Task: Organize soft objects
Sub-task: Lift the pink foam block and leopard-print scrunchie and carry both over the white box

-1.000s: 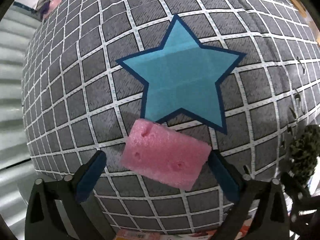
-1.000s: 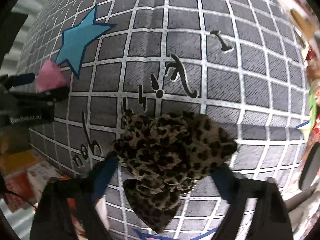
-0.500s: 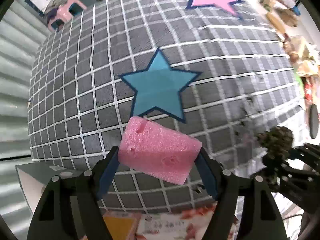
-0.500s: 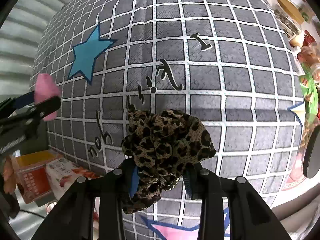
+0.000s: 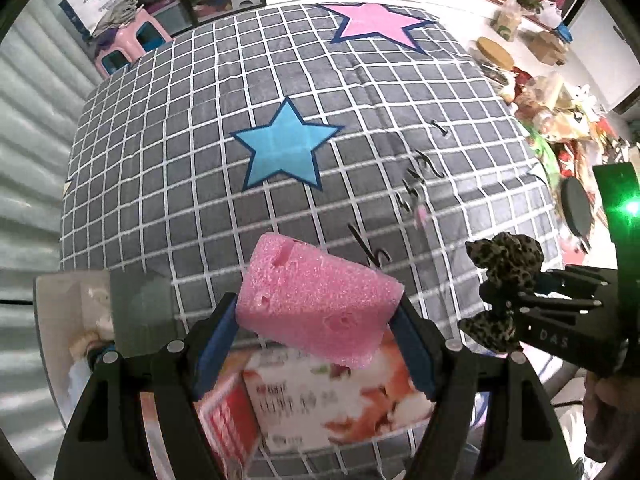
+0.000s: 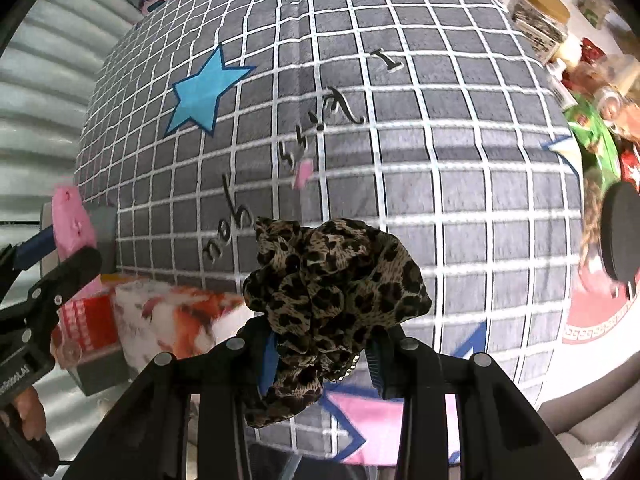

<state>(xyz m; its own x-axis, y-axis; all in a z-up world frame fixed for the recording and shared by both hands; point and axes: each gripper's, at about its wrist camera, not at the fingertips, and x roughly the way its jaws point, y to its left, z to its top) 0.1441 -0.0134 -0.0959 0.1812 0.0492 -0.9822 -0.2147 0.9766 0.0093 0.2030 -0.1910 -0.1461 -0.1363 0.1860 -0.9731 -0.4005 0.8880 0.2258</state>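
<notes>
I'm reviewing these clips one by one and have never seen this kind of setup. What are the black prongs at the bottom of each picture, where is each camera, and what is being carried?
There is no robot here: a person holds a two-finger gripper in each hand, and a fisheye camera on each gripper looks forward along its fingers. The black prongs are those fingers.

The left wrist view shows the left gripper shut on a pink foam block. At its right edge you see the other tool side-on. The right wrist view shows the right gripper shut on a leopard-print scrunchie, with the foam and left tool at its left edge.

Both look steeply down at a bed covered by a grey checked blanket with a blue star, pink stars and cursive lettering. A small pink scrap shows over the blanket. A printed carton sits beside the bed.
</notes>
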